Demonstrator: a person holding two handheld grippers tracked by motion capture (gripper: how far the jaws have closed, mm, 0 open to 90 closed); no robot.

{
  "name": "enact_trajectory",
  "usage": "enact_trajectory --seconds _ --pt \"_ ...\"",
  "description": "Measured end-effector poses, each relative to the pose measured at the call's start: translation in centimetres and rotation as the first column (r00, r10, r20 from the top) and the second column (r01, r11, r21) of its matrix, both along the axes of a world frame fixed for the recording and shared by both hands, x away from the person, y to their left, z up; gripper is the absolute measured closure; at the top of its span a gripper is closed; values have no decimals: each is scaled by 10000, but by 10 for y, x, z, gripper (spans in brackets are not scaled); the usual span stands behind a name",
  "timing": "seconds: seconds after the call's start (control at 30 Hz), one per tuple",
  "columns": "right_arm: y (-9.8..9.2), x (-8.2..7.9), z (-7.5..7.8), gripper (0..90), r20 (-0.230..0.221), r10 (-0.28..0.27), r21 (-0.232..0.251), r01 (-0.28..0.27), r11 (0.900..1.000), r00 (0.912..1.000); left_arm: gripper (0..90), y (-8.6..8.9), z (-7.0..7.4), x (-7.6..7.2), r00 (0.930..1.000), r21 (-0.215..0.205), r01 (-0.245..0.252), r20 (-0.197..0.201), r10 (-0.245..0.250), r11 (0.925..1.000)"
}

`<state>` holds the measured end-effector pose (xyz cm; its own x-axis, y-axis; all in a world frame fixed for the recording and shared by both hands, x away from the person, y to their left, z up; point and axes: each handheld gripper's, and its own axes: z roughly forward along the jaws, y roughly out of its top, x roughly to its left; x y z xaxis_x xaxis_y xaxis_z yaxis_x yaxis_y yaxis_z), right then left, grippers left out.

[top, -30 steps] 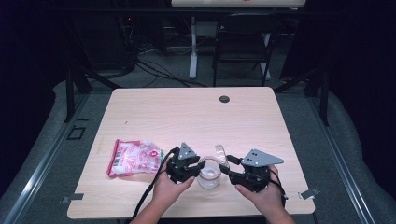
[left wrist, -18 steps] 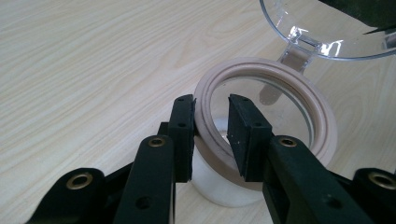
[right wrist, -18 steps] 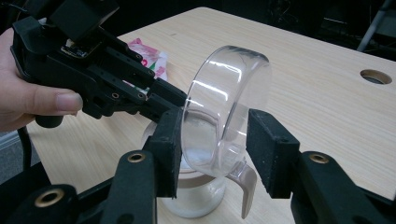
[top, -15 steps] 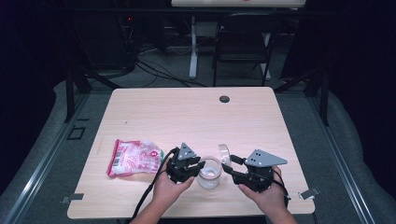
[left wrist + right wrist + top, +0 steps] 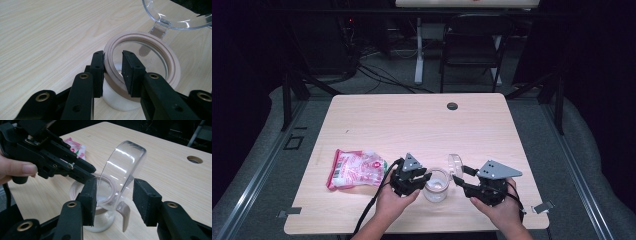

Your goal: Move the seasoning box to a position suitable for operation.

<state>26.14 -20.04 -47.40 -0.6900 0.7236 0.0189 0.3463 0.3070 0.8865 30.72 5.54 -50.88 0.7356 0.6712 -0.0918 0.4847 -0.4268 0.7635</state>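
Observation:
A small clear jar (image 5: pixel 435 186) with a pale pink seal ring (image 5: pixel 172 67) stands near the table's front edge. Its clear hinged lid (image 5: pixel 455 162) is flipped up on the right side. My left gripper (image 5: pixel 426 177) is shut on the jar's rim, with one jaw outside the ring and one inside the mouth (image 5: pixel 113 65). My right gripper (image 5: pixel 115 195) brackets the raised lid (image 5: pixel 122 167). Its jaws have just been opening, and the right pad stands apart from the lid. The left gripper (image 5: pixel 90 173) also appears beyond the jar (image 5: pixel 105 220).
A pink and white snack bag (image 5: pixel 354 169) lies flat to the left of the left hand. A round cable hole (image 5: pixel 452 106) sits at the table's far edge. A dark chair (image 5: pixel 472 45) and cables stand on the floor behind the table.
The right hand has shifted slightly beside the upright lid. The left hand, the jar and the bag have kept still.

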Motion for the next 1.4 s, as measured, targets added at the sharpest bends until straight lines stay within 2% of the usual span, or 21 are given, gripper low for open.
enact_trajectory --seconds 0.17,0.33,0.5,0.7,0.83,1.13,1.27,1.4 --pt "-3 1 0 534 130 94 11 -94 10000 9999 720 0 0 0 10000 4 4 1 -4 10000" --pt "-2 1 -7 524 182 587 -158 -584 9982 9981 721 0 0 0 10000 -37 -56 10 57 10000" --pt "3 6 -19 494 8 601 -368 -600 9975 9982 722 0 0 0 10000 -11 -47 40 47 10000" --pt "1 14 -35 491 -475 470 -424 -490 9979 9978 721 0 -2 -1 9998 -93 -140 114 141 9999" --pt "0 17 -44 514 -682 308 -711 -357 9968 9972 721 0 -1 0 10000 -110 -92 14 92 9999" --pt "-2 24 -60 602 -1194 -44 -879 -62 9961 9928 721 0 -2 0 10000 -82 -81 30 81 9999" --pt "-1 31 -69 657 -1634 -63 -749 -60 9972 9865 721 0 -2 0 10000 -81 -89 42 89 9999" --pt "0 34 -74 713 -1872 -110 -676 -17 9977 9823 721 0 -2 0 10000 -78 -67 48 68 9999"
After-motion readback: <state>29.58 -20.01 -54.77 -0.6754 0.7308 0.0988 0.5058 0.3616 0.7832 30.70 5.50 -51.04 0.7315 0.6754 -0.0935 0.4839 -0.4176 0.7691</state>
